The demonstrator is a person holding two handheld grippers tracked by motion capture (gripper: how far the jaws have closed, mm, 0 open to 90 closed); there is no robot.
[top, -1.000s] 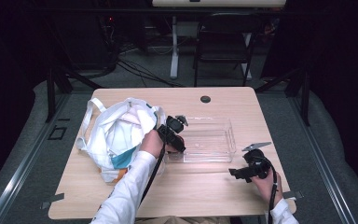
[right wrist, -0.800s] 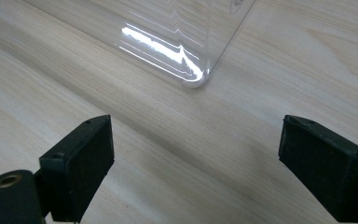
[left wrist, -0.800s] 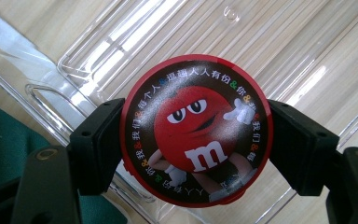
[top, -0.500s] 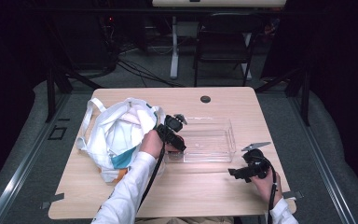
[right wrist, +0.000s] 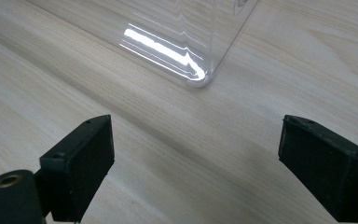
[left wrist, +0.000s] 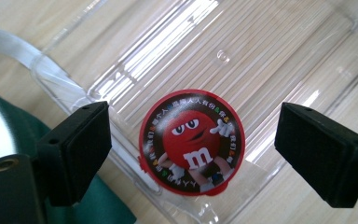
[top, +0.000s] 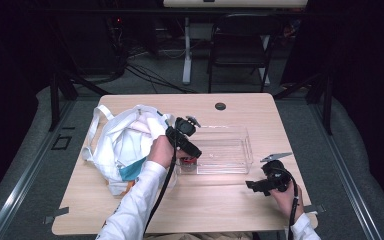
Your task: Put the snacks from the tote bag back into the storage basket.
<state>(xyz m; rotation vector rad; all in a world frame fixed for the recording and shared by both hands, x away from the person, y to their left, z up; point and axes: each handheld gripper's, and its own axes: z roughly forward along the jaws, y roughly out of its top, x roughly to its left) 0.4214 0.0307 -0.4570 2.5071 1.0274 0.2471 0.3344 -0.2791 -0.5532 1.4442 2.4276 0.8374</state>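
Observation:
A round red candy tin point(left wrist: 192, 142) with a cartoon face on its lid lies in the near left corner of a clear plastic bin point(left wrist: 270, 60). My left gripper point(left wrist: 196, 144) hangs open above the tin, one jaw on each side, neither touching it. From above, the left gripper point(top: 192, 152) points down into the left end of the bin point(top: 230, 129), with the tin point(top: 190, 160) a small red spot beneath it. My right gripper point(top: 254, 186) is open over bare wood near the table's front right. In the right gripper view, the gripper point(right wrist: 196, 163) faces a corner of the bin point(right wrist: 186, 42).
A white tote bag point(top: 122, 145) with teal cloth inside lies slumped at the table's left, touching the bin's left end; the teal cloth point(left wrist: 102, 210) shows beside my left jaw. A black round grommet point(top: 220, 106) sits near the table's far edge. A chair point(top: 240, 50) stands beyond the table.

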